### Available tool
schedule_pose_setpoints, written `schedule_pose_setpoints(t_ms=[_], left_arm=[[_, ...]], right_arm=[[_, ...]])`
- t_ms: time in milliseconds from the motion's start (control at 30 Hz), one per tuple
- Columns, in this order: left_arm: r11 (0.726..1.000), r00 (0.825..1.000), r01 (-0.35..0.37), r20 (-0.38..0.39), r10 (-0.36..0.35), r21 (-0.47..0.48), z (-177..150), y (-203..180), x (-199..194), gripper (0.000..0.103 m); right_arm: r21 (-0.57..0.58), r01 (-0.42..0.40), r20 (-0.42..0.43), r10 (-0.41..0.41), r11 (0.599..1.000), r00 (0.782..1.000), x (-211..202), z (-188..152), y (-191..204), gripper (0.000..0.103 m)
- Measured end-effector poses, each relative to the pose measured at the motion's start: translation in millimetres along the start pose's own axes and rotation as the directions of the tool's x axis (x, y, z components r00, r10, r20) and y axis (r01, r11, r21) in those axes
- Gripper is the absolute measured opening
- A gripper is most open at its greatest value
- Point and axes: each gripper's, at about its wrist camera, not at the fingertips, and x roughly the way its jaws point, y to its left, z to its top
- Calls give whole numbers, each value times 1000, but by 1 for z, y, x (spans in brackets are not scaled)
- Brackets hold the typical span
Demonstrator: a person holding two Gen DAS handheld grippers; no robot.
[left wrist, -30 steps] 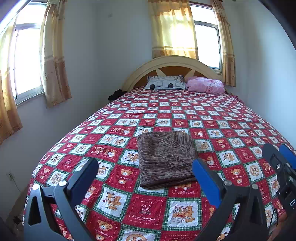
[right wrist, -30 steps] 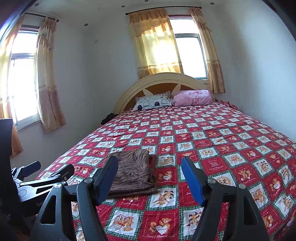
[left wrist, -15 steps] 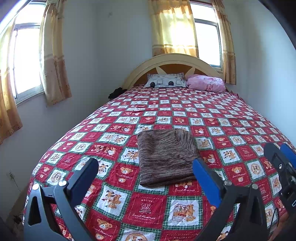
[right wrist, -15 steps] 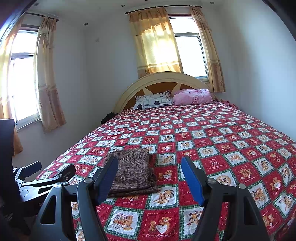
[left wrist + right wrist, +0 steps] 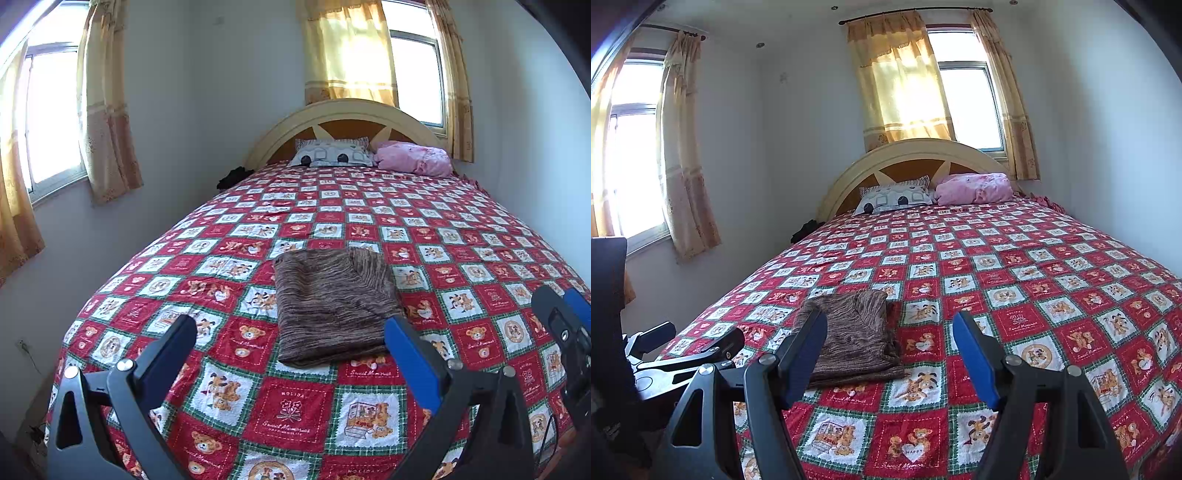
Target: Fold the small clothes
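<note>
A brown striped garment lies folded into a neat rectangle on the red patchwork bedspread, near the foot of the bed. It also shows in the right wrist view. My left gripper is open and empty, held above the foot of the bed just short of the garment. My right gripper is open and empty, to the right of the garment. The left gripper shows at the left of the right wrist view; the right gripper shows at the right edge of the left wrist view.
A patterned pillow and a pink pillow lie against the cream headboard. A dark item sits at the bed's far left edge. White walls and curtained windows surround the bed.
Both grippers stay open. The left wrist view has tilted slightly, so the bed sits a little higher in frame. The garment has not moved.
</note>
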Motion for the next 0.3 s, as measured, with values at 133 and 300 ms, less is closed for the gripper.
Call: schedule_pose_setpoints(t_ms=[133, 300], left_arm=[[1000, 1000, -9, 8, 9, -1, -1, 1, 1, 103], [1000, 1000, -18, -24, 18, -13, -1, 7, 11, 103]], right_arm=[[7, 0, -6, 0, 1000, 1000, 1, -2, -1, 71], [12, 9, -6, -9, 1000, 1000, 2, -3, -4, 71]])
